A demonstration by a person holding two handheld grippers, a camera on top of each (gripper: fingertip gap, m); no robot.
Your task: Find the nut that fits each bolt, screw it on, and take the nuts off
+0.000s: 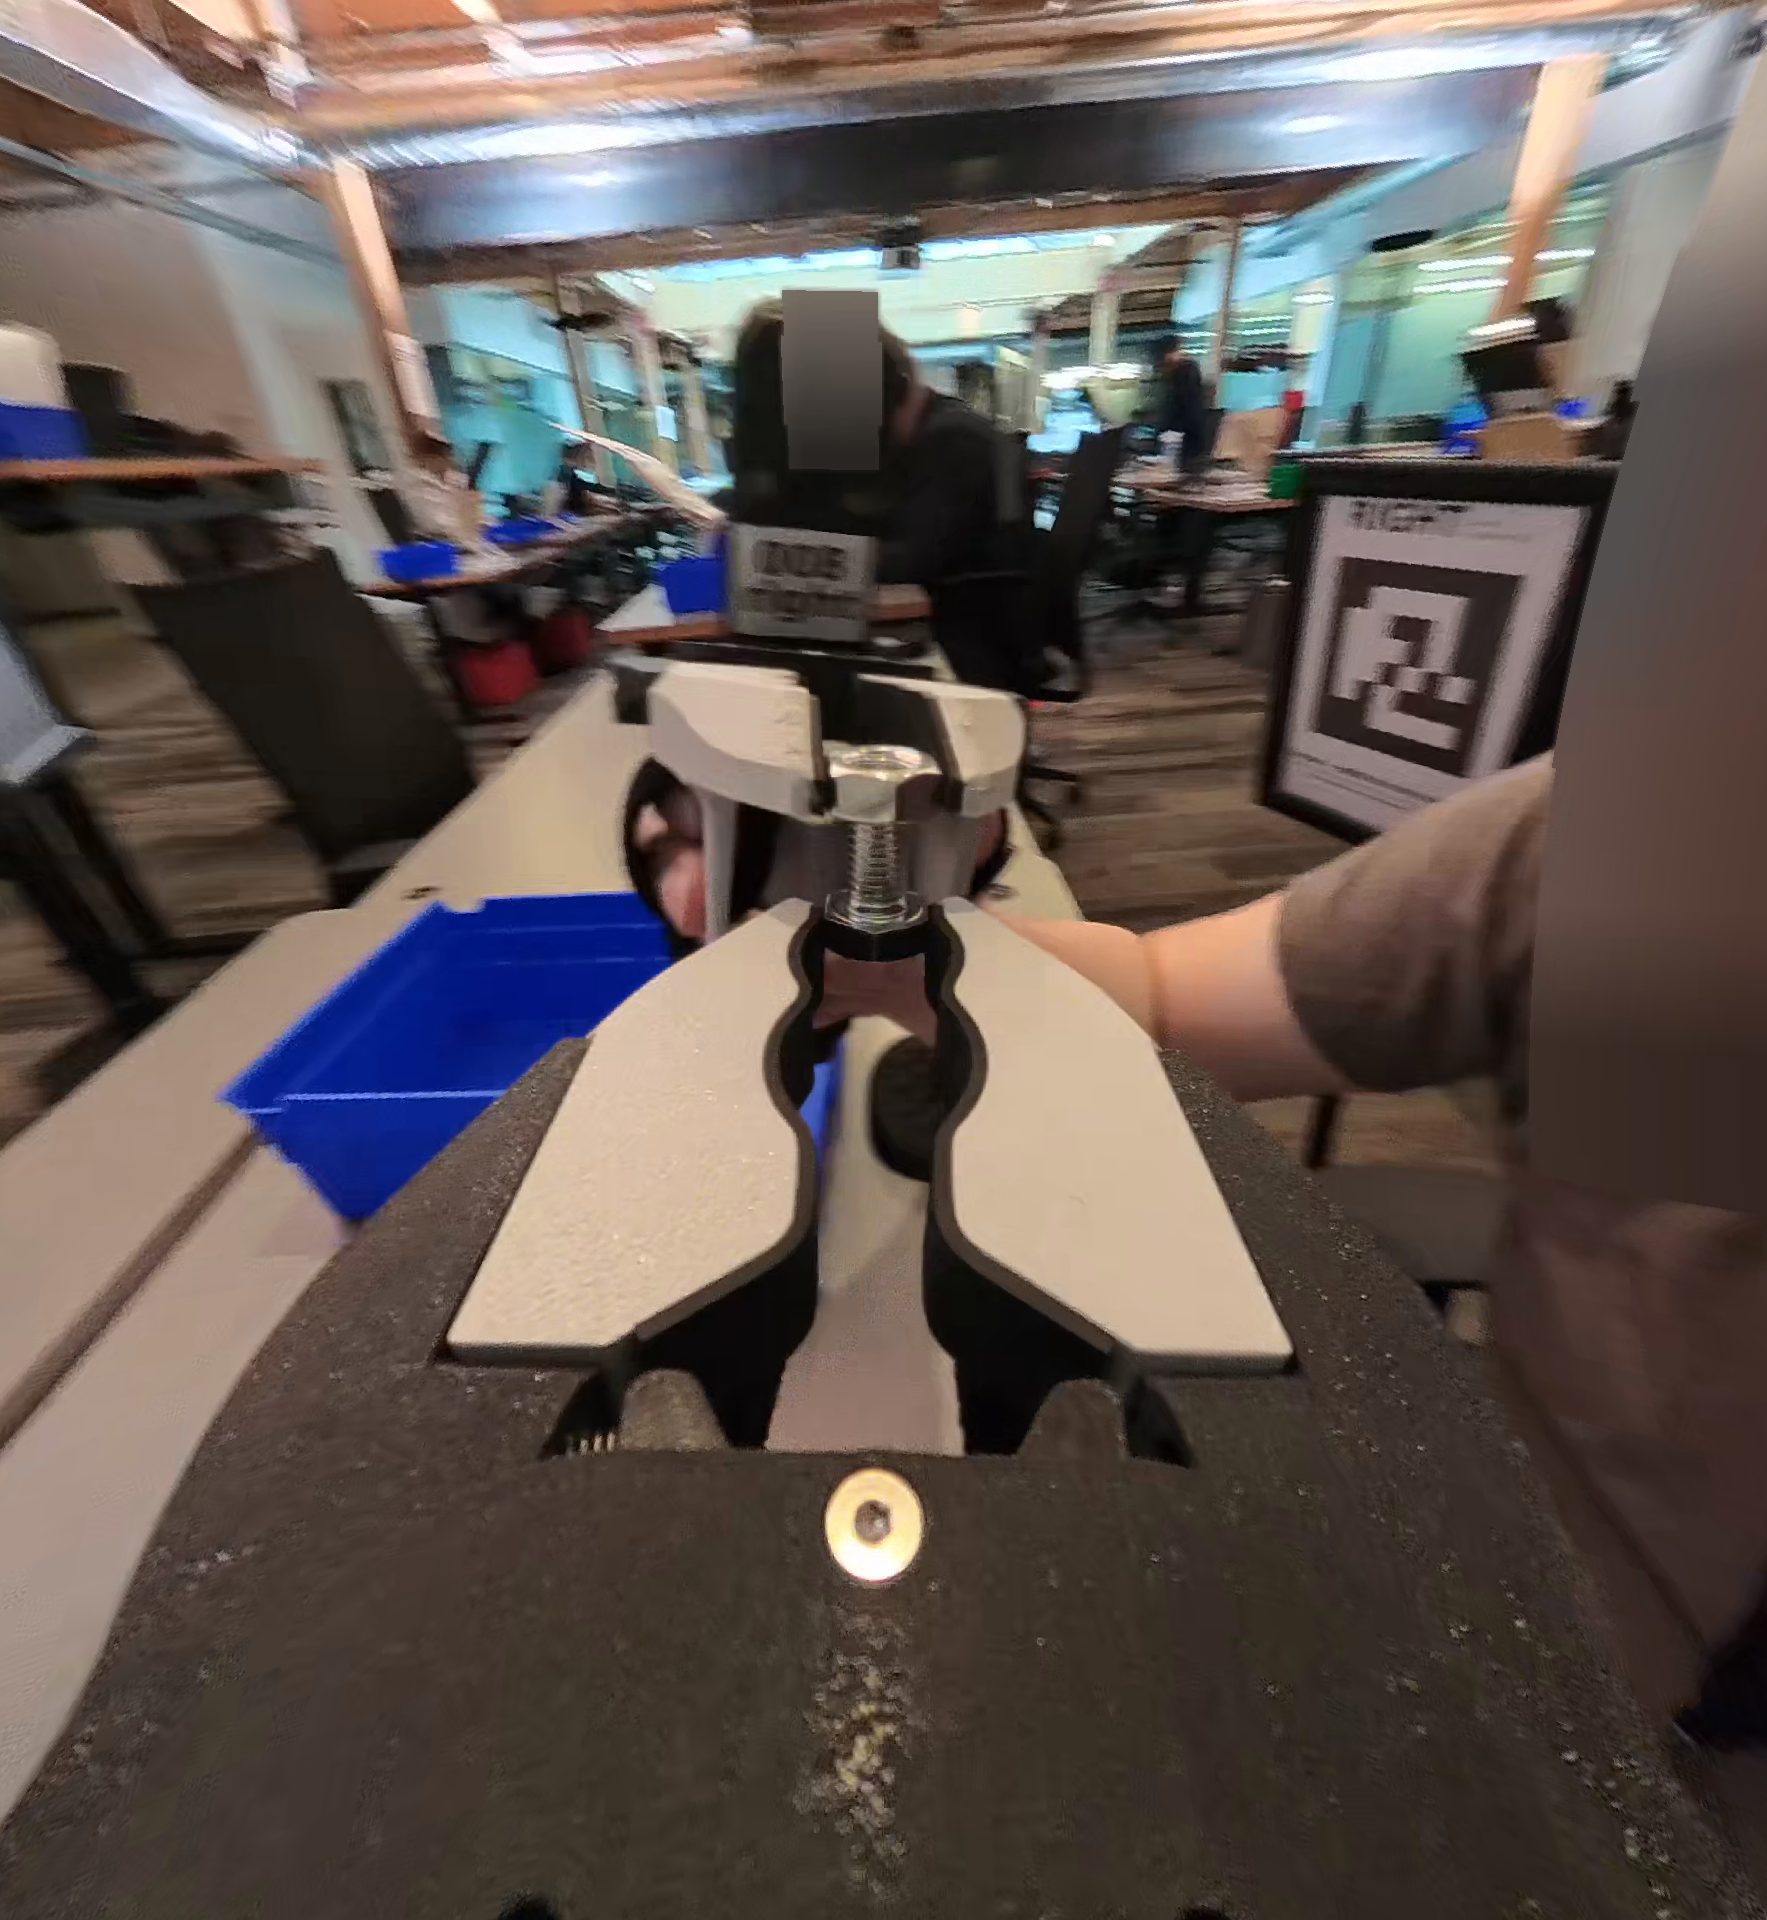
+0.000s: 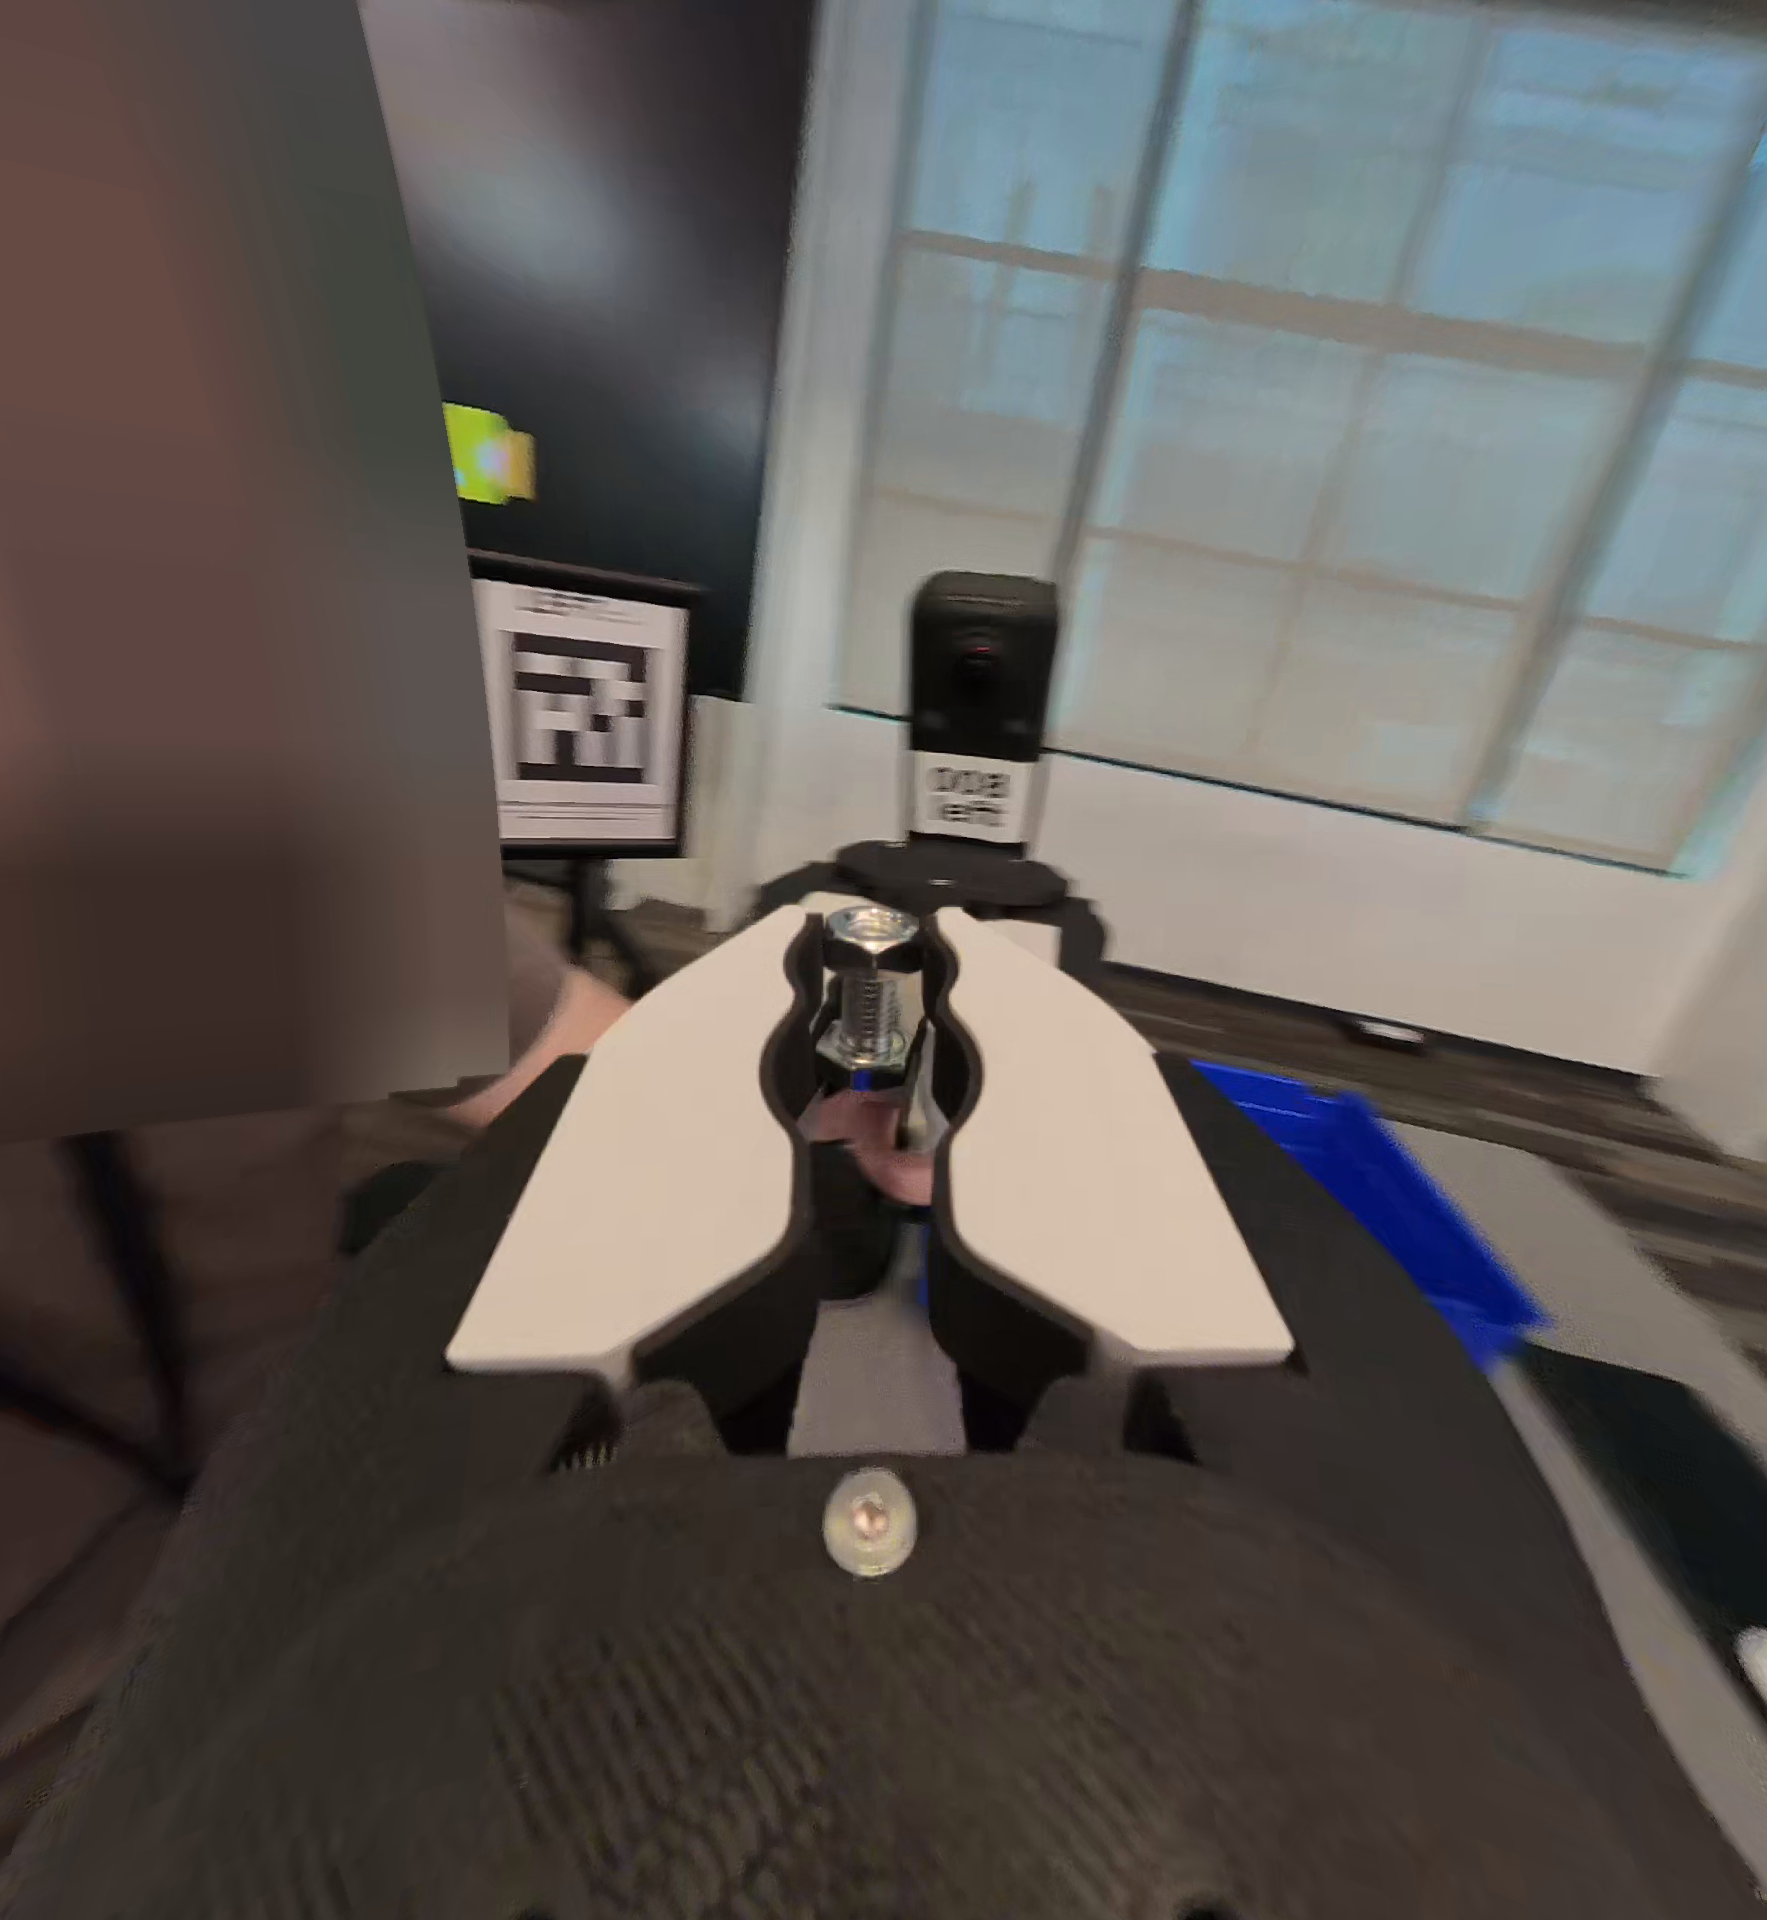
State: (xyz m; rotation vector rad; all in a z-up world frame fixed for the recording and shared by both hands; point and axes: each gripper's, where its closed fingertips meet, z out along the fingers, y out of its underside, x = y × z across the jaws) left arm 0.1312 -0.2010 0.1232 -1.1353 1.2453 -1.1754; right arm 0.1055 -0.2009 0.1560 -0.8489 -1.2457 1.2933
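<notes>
Two tongs clamped on bolt (image 1: pixel 866 906) and nut (image 2: pixel 866 932) above grey bench (image 1: pixel 79 1226) with blue bin (image 1: pixel 422 1039), busy workshop behind.

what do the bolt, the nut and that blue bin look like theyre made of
Bolt: bright metal, probably zinc-plated steel; shiny silver threads.
Nut: same look, glossy silver hex faces with highlights.
Blue bin: likely moulded plastic; uniform saturated colour, smooth, slightly glossy walls.
</notes>
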